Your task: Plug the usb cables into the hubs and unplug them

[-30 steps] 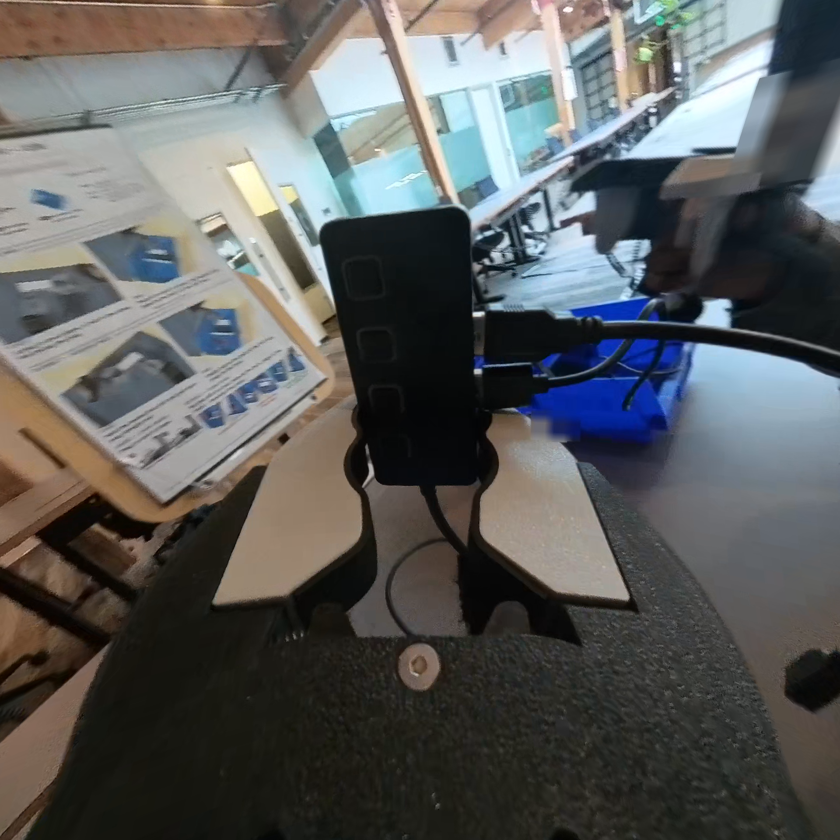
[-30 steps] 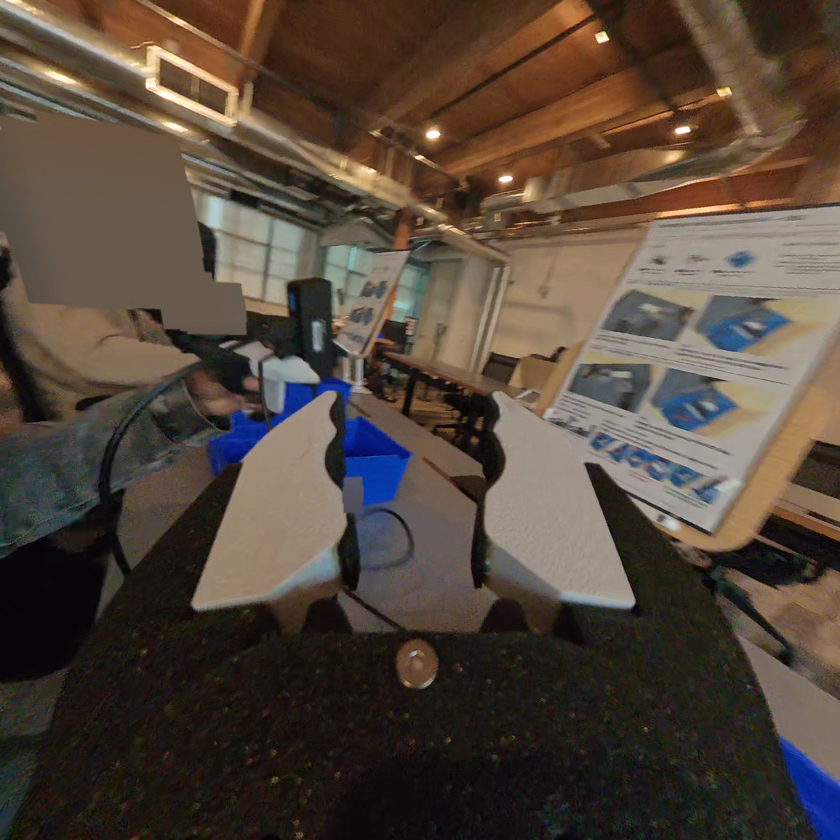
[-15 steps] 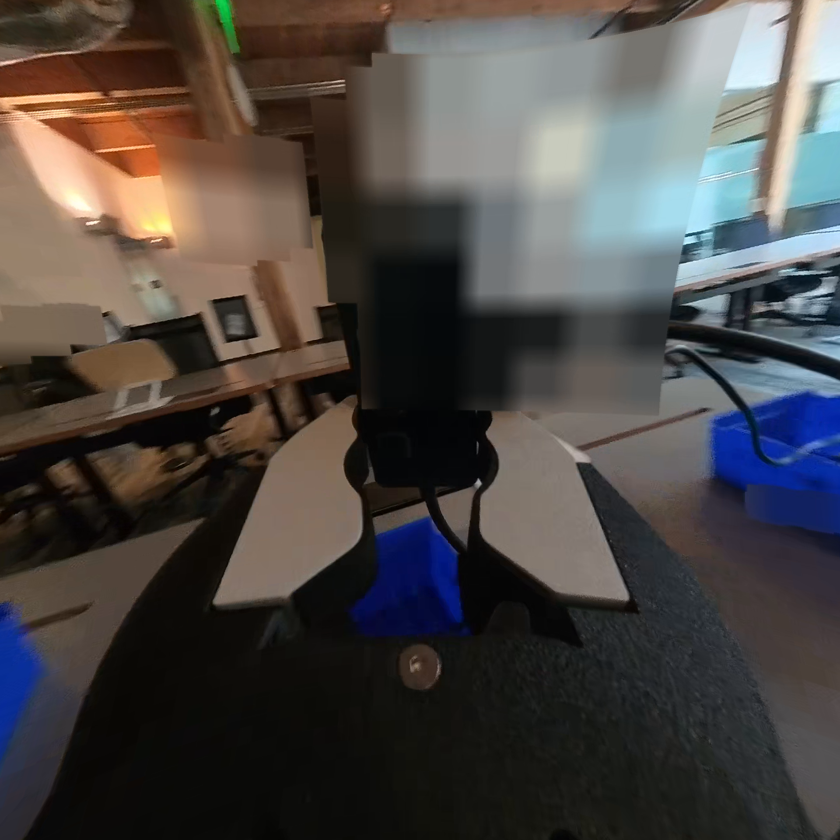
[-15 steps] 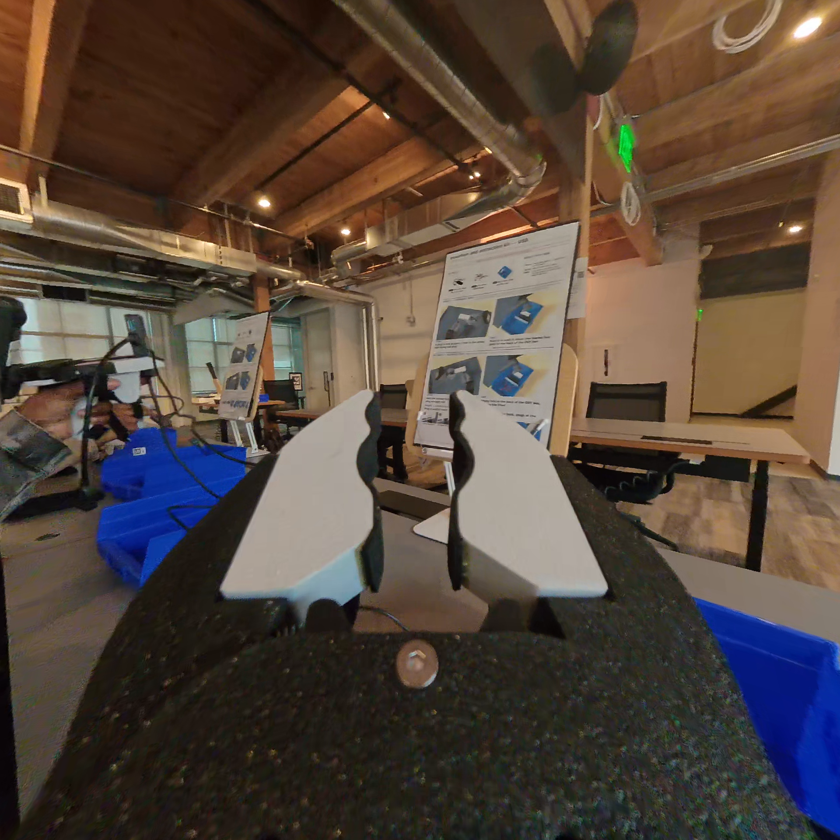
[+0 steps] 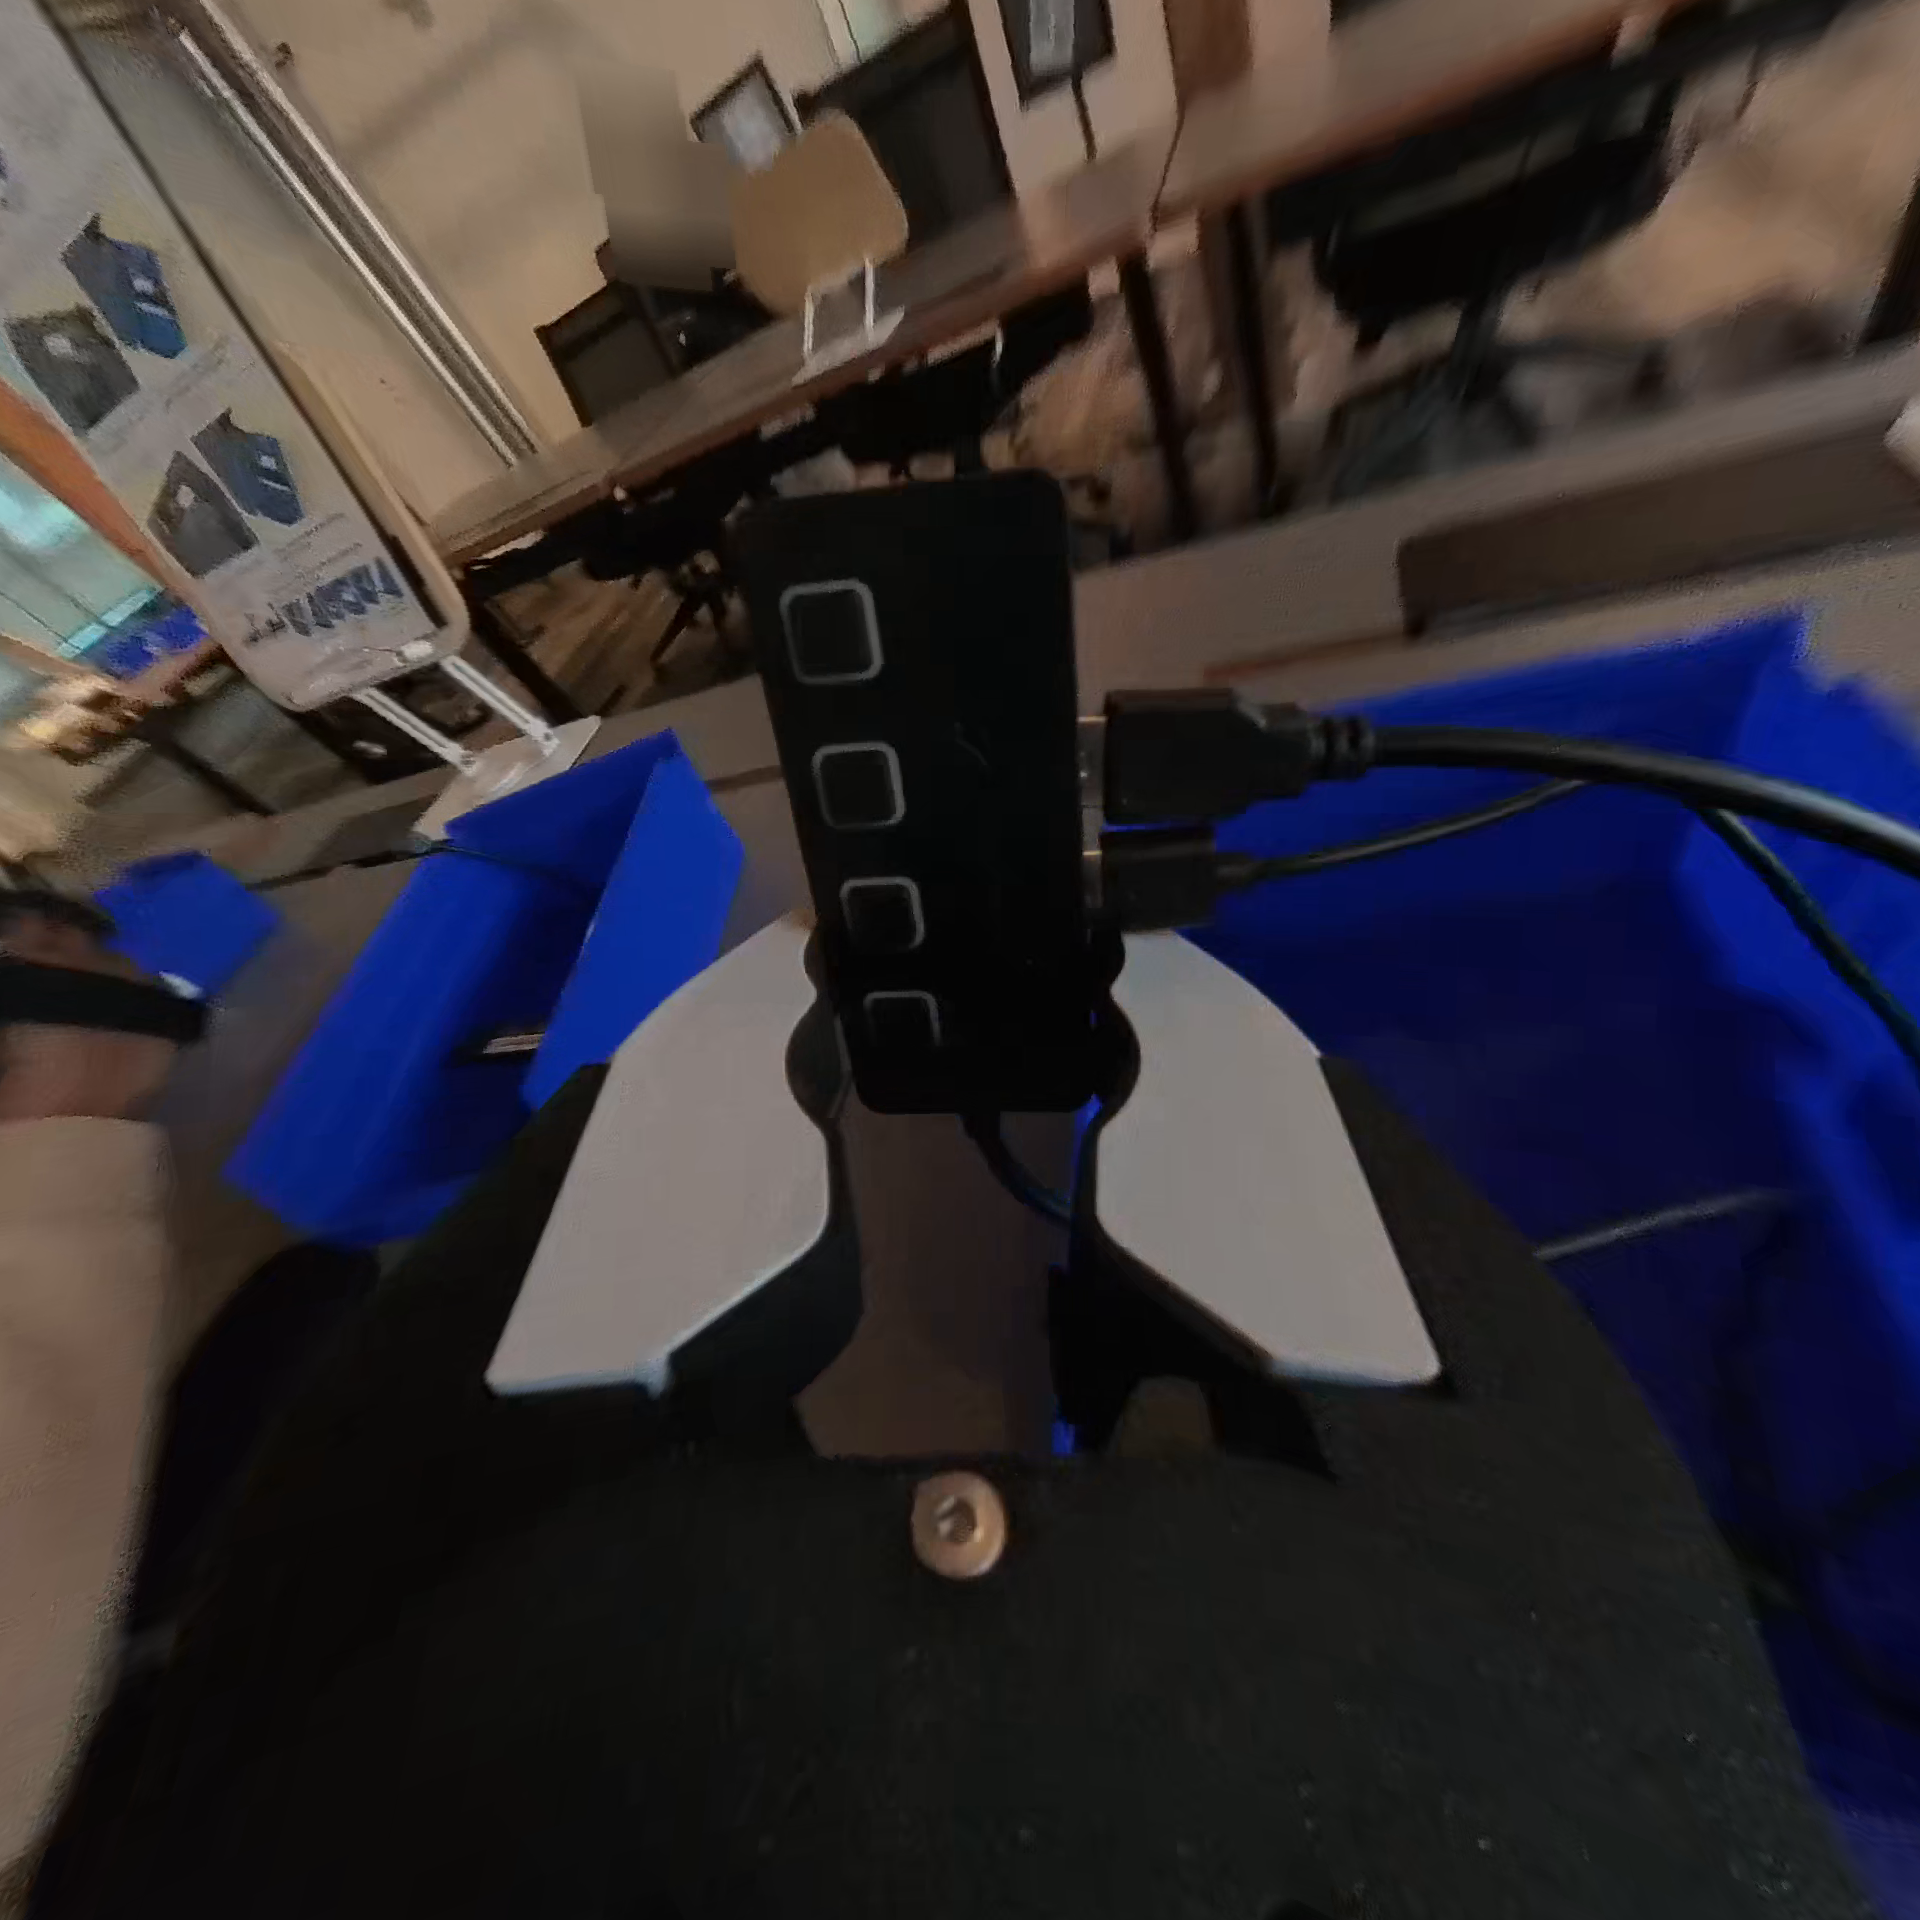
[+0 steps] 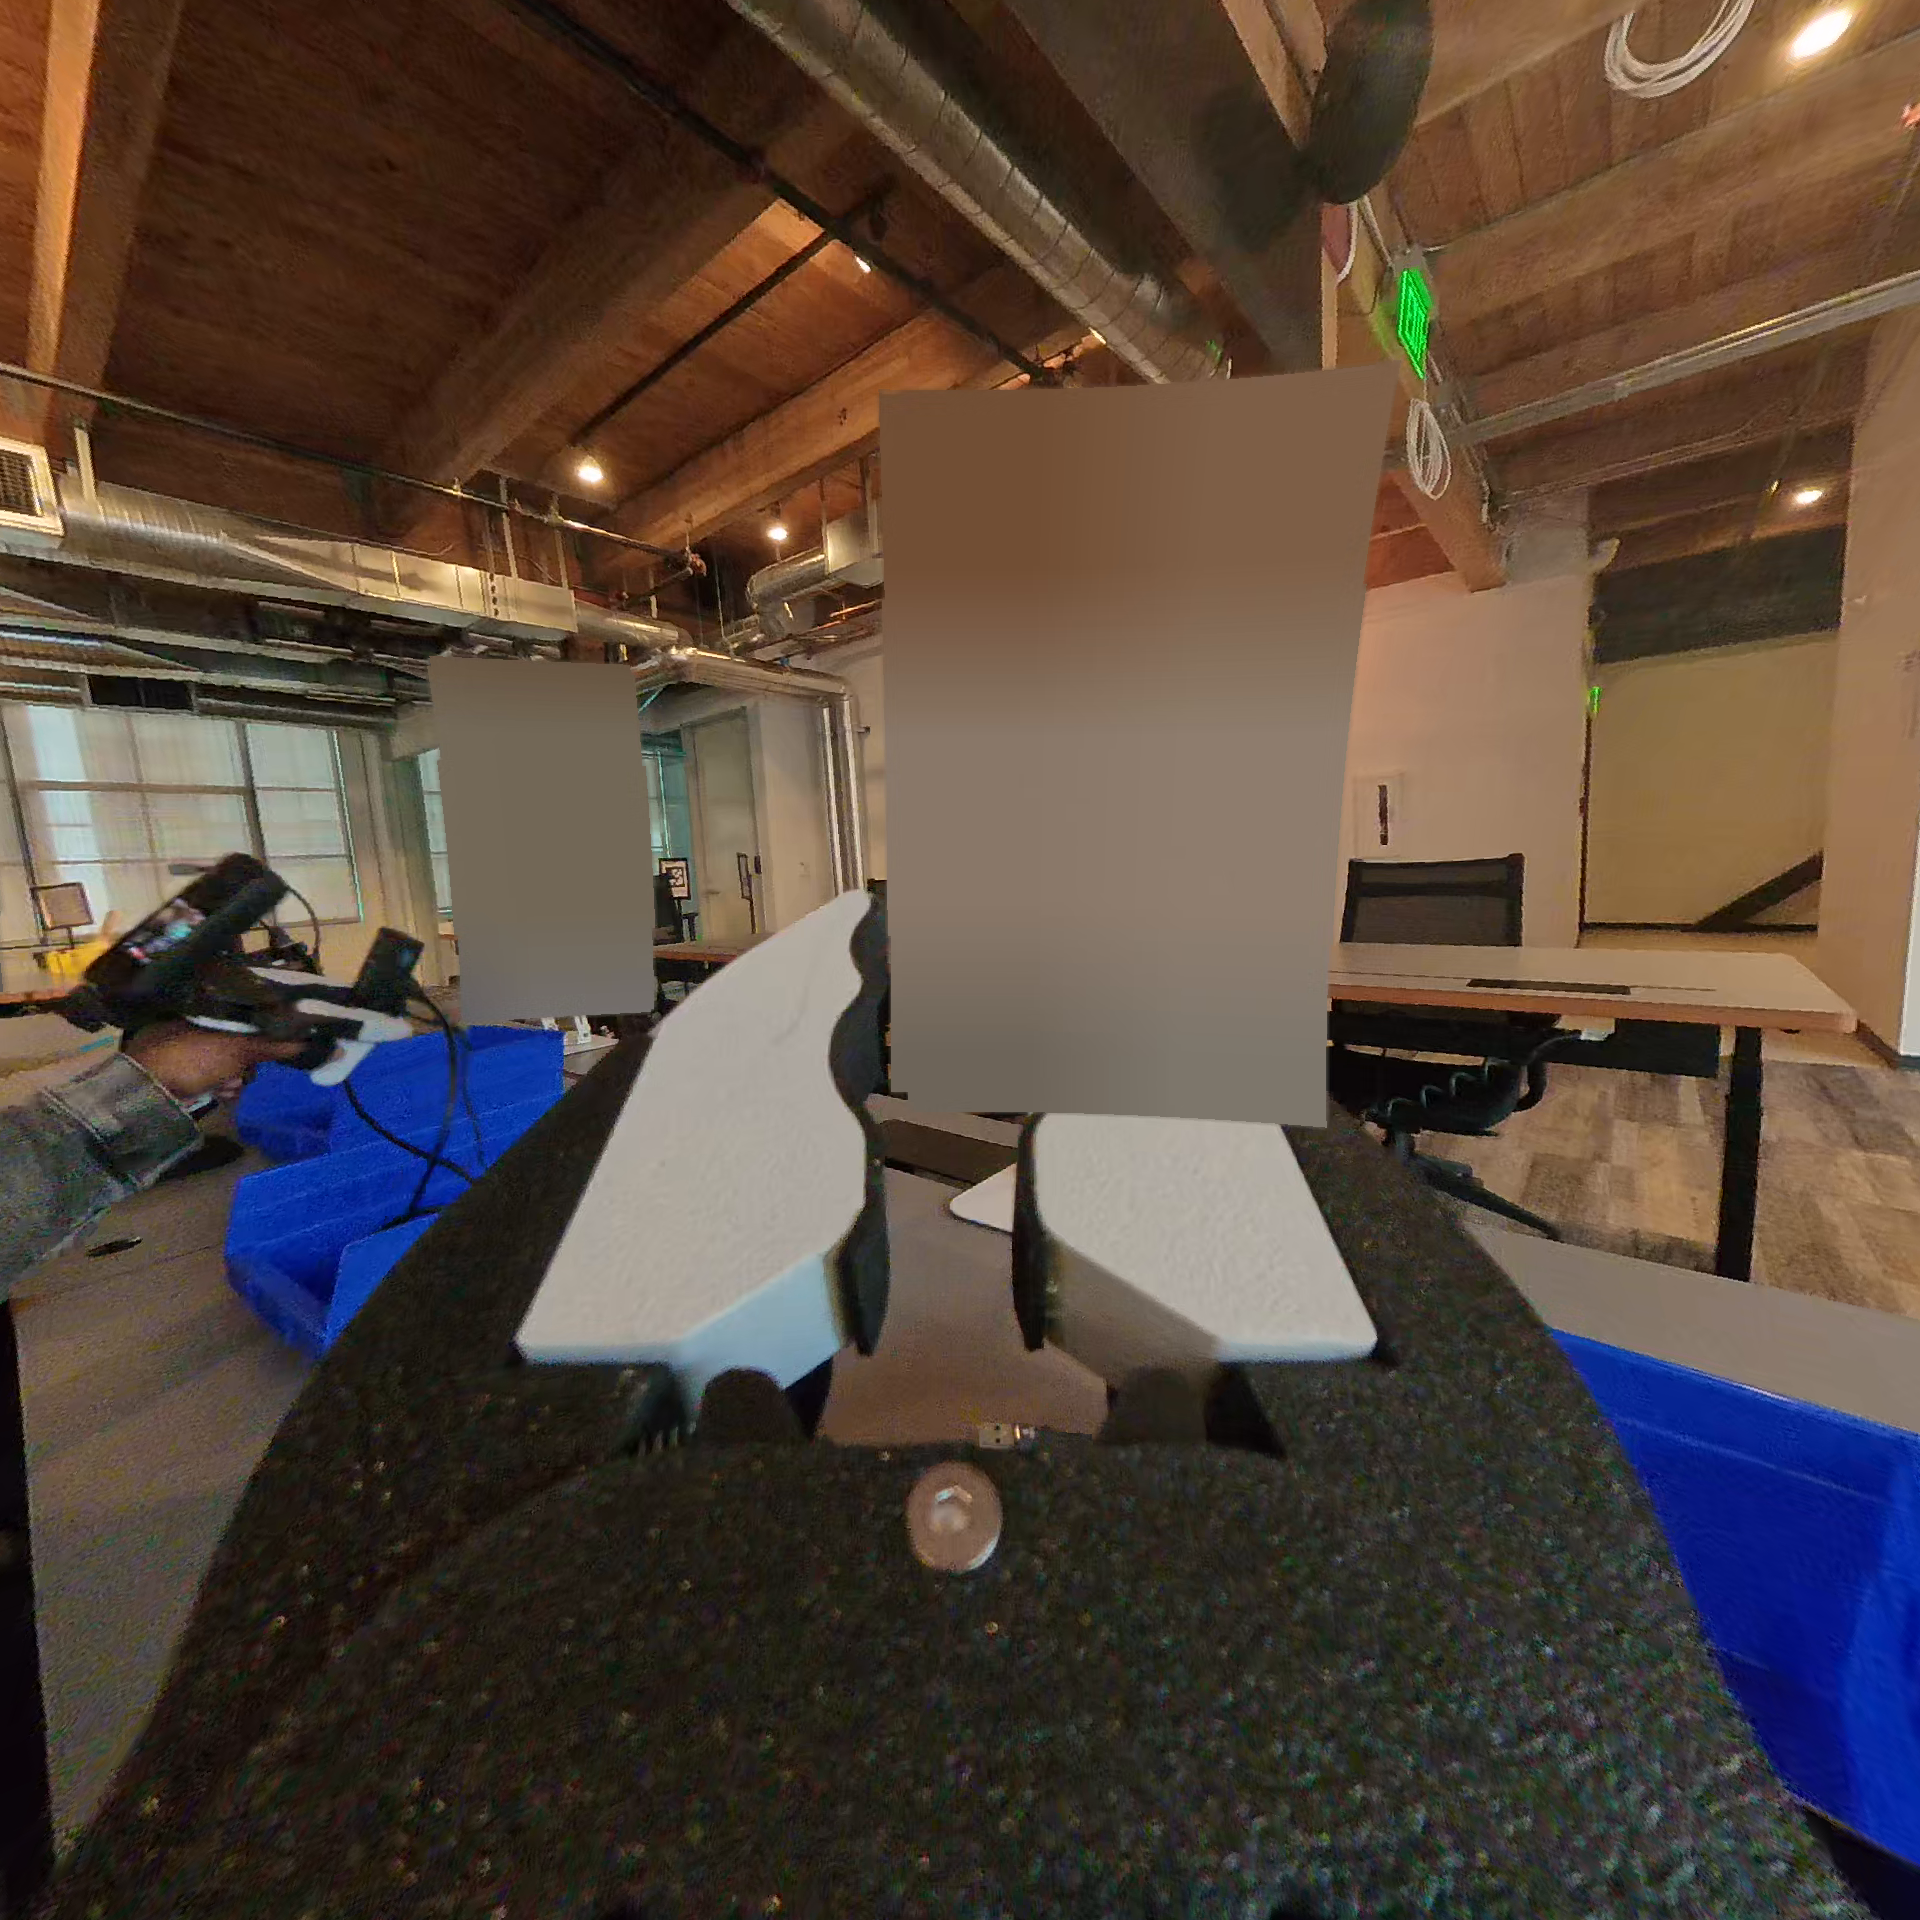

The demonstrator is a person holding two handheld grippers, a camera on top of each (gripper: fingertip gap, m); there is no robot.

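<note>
While clamped, hub (image 5: 914, 790) between left tool (image 5: 961, 1023) fingers.

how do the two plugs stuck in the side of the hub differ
The upper plug is bulkier, with a ribbed collar; the lower plug is slimmer. The upper plug's cable is thick; the lower plug's cable is thin. Both are black, seated in the right side of the black hub, which the left gripper clamps upright.
</note>
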